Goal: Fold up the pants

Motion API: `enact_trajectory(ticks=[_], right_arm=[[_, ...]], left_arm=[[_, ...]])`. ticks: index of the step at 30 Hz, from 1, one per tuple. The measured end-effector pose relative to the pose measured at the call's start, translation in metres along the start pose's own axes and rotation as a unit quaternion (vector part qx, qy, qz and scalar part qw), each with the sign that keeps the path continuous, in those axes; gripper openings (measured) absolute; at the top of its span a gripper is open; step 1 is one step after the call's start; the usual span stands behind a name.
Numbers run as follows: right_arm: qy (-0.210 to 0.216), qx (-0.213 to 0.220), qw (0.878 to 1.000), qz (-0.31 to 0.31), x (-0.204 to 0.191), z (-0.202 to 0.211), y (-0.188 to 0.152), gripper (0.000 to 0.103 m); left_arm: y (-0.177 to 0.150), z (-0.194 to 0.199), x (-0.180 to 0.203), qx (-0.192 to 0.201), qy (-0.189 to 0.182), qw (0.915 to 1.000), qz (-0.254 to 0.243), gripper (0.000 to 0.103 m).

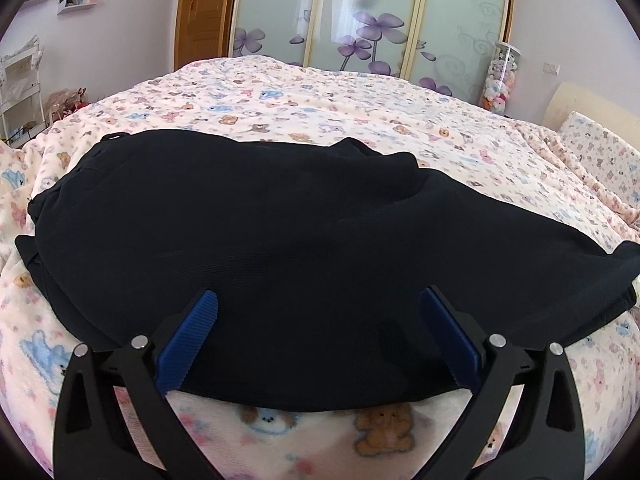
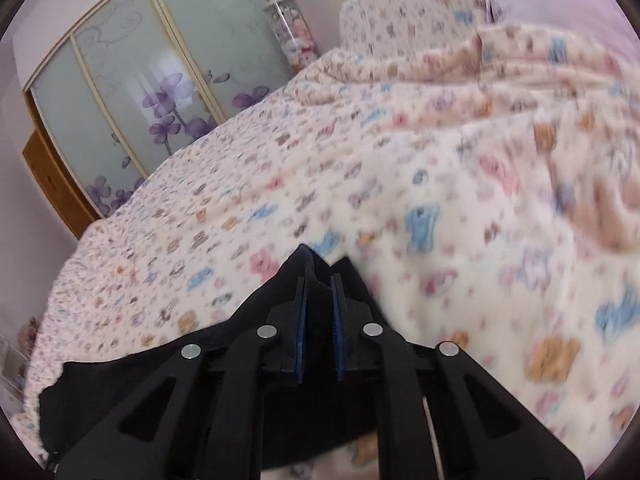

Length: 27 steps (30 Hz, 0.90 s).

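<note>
Black pants (image 1: 280, 232) lie spread across the bed, folded lengthwise, with the waistband at the far left. My left gripper (image 1: 318, 300) is open with its blue pads (image 1: 192, 332) wide apart, hovering over the near edge of the pants. My right gripper (image 2: 319, 280) is shut on a bunch of the black pants fabric (image 2: 312, 264), which peaks up between its pads. More of the pants (image 2: 120, 384) trails to the left below it. The right wrist view is blurred.
The bed is covered by a cream blanket with bear prints (image 1: 320, 96). A pillow (image 1: 600, 152) lies at the right. A wardrobe with frosted flower doors (image 1: 360, 20) and a tube of plush toys (image 1: 500, 76) stand behind the bed.
</note>
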State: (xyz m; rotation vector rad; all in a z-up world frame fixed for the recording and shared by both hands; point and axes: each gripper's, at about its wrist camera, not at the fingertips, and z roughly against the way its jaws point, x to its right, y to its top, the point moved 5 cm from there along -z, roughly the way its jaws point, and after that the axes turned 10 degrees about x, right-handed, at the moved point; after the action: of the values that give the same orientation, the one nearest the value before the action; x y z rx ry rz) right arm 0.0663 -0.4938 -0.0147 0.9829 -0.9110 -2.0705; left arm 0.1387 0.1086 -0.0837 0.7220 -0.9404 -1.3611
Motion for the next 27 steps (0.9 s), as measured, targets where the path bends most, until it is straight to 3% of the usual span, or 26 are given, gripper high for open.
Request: enact_trajectory(ticks=[4, 6, 10, 13, 16, 18, 22, 27], right_arm=[[-0.042, -0.034, 0.998, -0.017, 0.032, -0.007, -0.04, 0.011], [-0.039, -0.038, 0.997, -0.062, 0.049, -0.004, -0.058, 0.011], [-0.034, -0.047, 0.996, -0.065, 0.048, 0.007, -0.059, 0.014], [-0.023, -0.055, 0.992, -0.109, 0.056, 0.023, -0.05, 0.026], [-0.003, -0.049, 0.983, -0.177, 0.066, 0.038, -0.043, 0.056], [0.013, -0.069, 0.976, -0.204, 0.065, 0.039, -0.046, 0.057], [0.006, -0.103, 0.971, -0.218, 0.06, 0.029, -0.055, 0.056], [-0.04, -0.137, 0.972, -0.185, 0.054, 0.012, -0.065, 0.056]], left_arm=[[0.0, 0.001, 0.0, 0.003, 0.0, 1.0, -0.001, 0.101], [0.001, 0.003, -0.001, 0.008, -0.003, 1.0, 0.001, 0.101], [0.002, 0.012, -0.005, 0.032, -0.018, 0.9991, 0.019, 0.101], [0.002, 0.014, -0.011, 0.036, -0.026, 0.9982, 0.041, 0.101], [0.003, 0.013, -0.012, 0.035, -0.027, 0.998, 0.044, 0.101], [0.003, 0.013, -0.01, 0.035, -0.024, 0.9983, 0.04, 0.101], [0.003, 0.012, -0.01, 0.035, -0.025, 0.9983, 0.04, 0.101], [0.002, 0.012, -0.011, 0.033, -0.025, 0.9983, 0.041, 0.101]])
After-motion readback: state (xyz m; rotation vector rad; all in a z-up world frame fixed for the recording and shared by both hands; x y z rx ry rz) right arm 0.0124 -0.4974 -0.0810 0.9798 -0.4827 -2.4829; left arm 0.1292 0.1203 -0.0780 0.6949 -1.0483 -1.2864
